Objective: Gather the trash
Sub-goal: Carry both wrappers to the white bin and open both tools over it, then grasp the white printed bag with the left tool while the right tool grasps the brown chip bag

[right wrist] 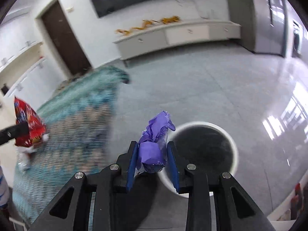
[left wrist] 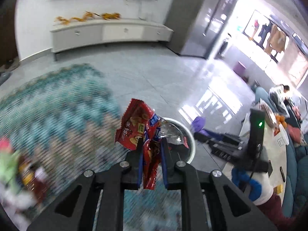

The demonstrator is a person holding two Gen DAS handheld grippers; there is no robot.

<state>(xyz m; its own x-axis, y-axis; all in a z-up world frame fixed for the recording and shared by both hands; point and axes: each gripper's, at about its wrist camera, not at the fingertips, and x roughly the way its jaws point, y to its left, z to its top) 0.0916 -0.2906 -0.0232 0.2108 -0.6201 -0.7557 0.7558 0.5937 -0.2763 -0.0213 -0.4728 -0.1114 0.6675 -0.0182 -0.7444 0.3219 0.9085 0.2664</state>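
Red wrapper (left wrist: 138, 129) clamped between the blue pads (left wrist: 140, 165) of the left gripper (left wrist: 151, 144). Long axis runs along the fingers: top flares up and left past the tips, tail hangs back toward the camera. Clear plastic scrap (left wrist: 169, 132) sticks out on its right side. Print on the red foil is there but too blurred to read; a blue label patch sits near the top right.

Purple wrapper (right wrist: 154, 146) is pinched in the right gripper (right wrist: 152, 144), crumpled into a wad between the pads, a twisted end pointing up and slightly right beyond the tips. Some pale lettering on it, unreadable.

Bin (right wrist: 204, 148), white rim and dark inside, stands on the grey floor (right wrist: 192, 88) just right of the purple wad in the right view; in the left view its rim shows just behind the red wrapper. Mouth unobstructed.

Teal patterned rug (left wrist: 57, 105) lies left of the bin, blurred. More litter (left wrist: 23, 169) at its left edge. White low cabinet (left wrist: 107, 32) on the far wall with orange items (left wrist: 86, 17) on top. Dark door (right wrist: 63, 38) at left in the right view.
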